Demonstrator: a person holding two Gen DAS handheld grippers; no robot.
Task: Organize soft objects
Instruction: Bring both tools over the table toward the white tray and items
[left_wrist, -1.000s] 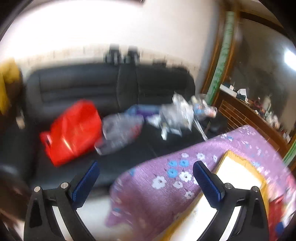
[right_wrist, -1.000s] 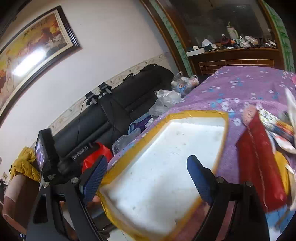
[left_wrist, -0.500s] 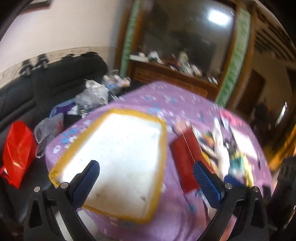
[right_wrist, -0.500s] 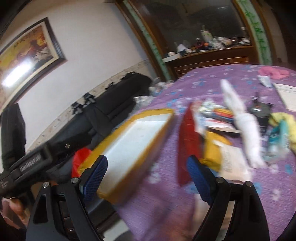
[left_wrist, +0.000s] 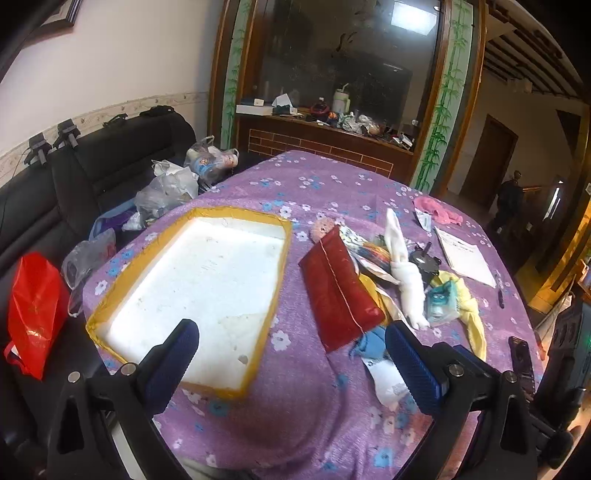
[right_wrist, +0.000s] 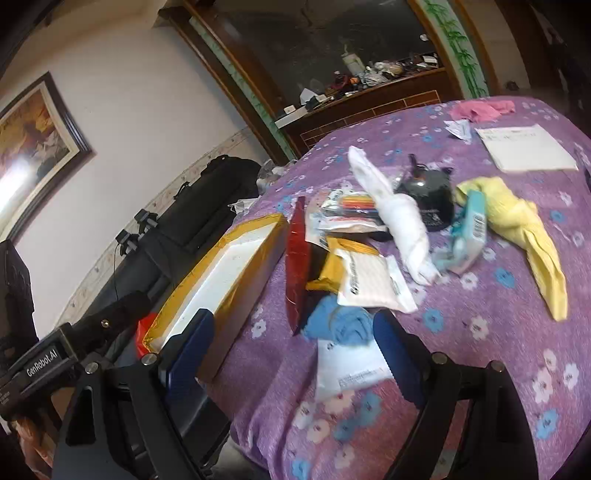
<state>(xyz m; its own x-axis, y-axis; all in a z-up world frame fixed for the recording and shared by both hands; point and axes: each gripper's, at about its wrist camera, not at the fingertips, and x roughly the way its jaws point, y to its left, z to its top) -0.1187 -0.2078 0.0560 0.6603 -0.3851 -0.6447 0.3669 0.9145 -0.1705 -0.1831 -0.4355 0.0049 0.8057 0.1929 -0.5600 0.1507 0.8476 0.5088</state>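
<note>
A white foam tray with a yellow taped rim (left_wrist: 195, 273) lies on the purple flowered tablecloth; it also shows in the right wrist view (right_wrist: 221, 273). Right of it lie a red pouch (left_wrist: 340, 291), a white rolled cloth (left_wrist: 404, 280), a yellow cloth (right_wrist: 517, 229), a blue cloth (right_wrist: 343, 325) and a pink cloth (left_wrist: 437, 210). My left gripper (left_wrist: 291, 358) is open and empty above the table's near edge. My right gripper (right_wrist: 291, 354) is open and empty, just in front of the blue cloth.
Paper packets (right_wrist: 369, 284), a black round object (right_wrist: 430, 195), a teal packet (right_wrist: 467, 232), white sheets (left_wrist: 463, 254) and a phone (left_wrist: 521, 362) lie on the table. A black sofa (left_wrist: 74, 184) with a red bag (left_wrist: 33, 314) and plastic bags stands at left.
Both views have swung from the sofa and tray to the right, over the table. The pile of cloths and packets has come into view. Both grippers stay open.
</note>
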